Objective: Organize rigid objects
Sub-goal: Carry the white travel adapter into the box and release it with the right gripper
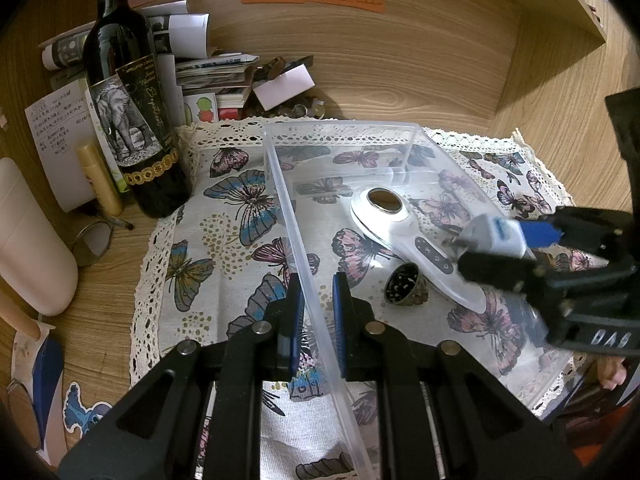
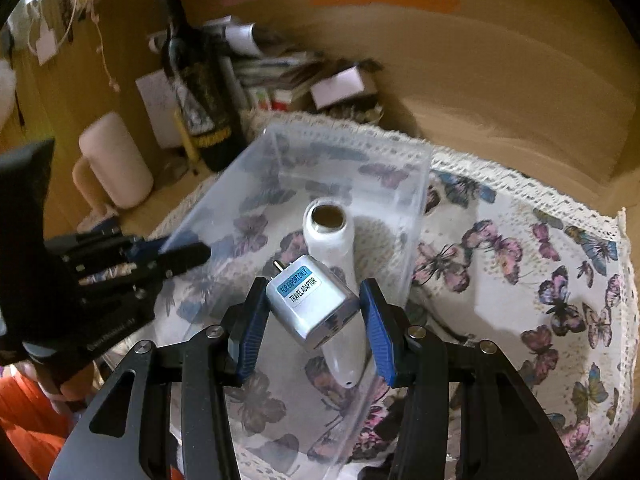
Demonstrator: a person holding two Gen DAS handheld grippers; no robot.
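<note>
While the left gripper [image 1: 316,312] stands pinched on the near wall of the clear plastic bin [image 1: 280,184], low centre of its own view, the right gripper [image 2: 316,320] holds a silver travel adaptor [image 2: 312,304] between its blue pads, above the bin's interior. Two items already lie inside: one white handheld device [image 1: 404,236] at frame centre-right and one small dark round cap [image 1: 404,284] just beside it. Judged progress: two placed, a third in transit and not yet released. Whether more items await sorting cannot be told. Outside the bin, upper left, stand one wine bottle [image 1: 128,112] and one pale cylindrical container [image 1: 32,240] on the desk.
</note>
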